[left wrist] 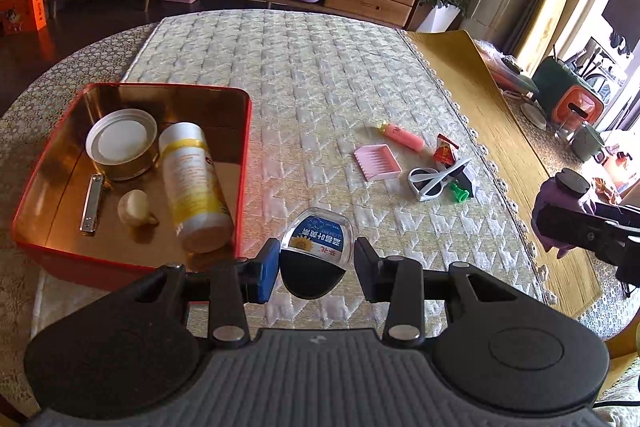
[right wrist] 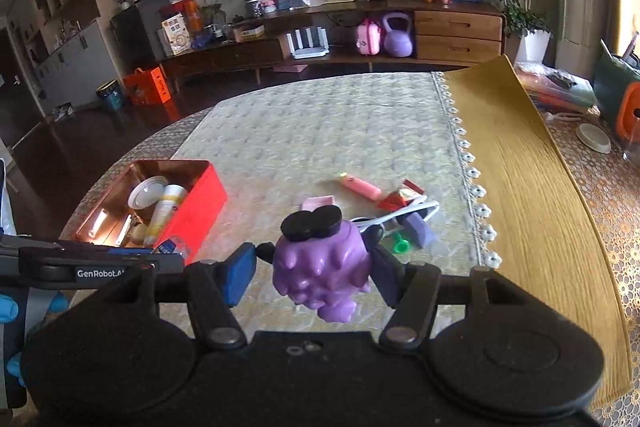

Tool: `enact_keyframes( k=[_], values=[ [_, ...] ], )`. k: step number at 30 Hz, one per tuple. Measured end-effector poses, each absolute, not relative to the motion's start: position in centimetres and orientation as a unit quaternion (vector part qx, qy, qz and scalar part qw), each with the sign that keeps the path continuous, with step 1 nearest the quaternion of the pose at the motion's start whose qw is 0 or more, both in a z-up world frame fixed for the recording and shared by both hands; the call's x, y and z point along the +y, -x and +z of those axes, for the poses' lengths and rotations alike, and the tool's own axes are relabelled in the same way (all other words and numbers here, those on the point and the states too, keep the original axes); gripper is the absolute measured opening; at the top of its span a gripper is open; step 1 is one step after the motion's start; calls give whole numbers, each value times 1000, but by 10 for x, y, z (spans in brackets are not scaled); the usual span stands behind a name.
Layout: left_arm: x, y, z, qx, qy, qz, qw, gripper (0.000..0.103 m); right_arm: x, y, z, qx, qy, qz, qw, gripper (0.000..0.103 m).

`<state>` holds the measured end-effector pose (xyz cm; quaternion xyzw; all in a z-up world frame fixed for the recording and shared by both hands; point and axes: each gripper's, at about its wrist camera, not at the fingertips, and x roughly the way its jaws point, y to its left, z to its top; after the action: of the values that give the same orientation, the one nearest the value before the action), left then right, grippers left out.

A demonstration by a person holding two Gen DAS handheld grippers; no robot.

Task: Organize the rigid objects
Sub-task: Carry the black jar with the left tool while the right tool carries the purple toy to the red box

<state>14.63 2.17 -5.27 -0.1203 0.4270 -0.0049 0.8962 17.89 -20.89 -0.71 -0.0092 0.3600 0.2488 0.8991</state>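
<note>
Both tools are loaded, so the sorting looks roughly half done. The left tool (left wrist: 316,263) is clamped on a small clear bottle (left wrist: 316,251) with a blue label and dark cap, held in the air just beside the near right corner of the red tin (left wrist: 244,163). The right tool (right wrist: 314,277) is clamped on a purple toy (right wrist: 320,267) with a black bow, held above the quilted cloth (left wrist: 320,75) on the bench, nearer the loose pile than the tin. Already in the tin lie a round can (left wrist: 122,147) with a white lid, a white and yellow bottle (left wrist: 192,183) on its side, a nail clipper (left wrist: 92,205) and a pale lump (left wrist: 134,213) that I cannot identify. Left on the cloth, well apart from the tin, are a pink tube (left wrist: 402,135), a pink tray (left wrist: 377,162), a red packet (left wrist: 446,149), white sunglasses (left wrist: 436,183), a green piece (left wrist: 459,194) and a small dark block (left wrist: 468,183) just beside it. By my reading, the two carried things go into the tin next, then six or so remain.
</note>
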Motion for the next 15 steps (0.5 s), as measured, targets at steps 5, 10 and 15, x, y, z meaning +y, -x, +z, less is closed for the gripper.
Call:
enact_keyframes(
  k=[5,10,15],
  values=[
    [46,-138,-41,414,123,7,902,39,-173,-171,-1,355,28,276,893,61],
    [72,-135,-33,402,124,25,907,39,-138,-165,1,351,46,299,886,61],
    [105,-136,-27,389,133,45,910,39,-107,-162,0,351,59,316,879,61]
  ],
)
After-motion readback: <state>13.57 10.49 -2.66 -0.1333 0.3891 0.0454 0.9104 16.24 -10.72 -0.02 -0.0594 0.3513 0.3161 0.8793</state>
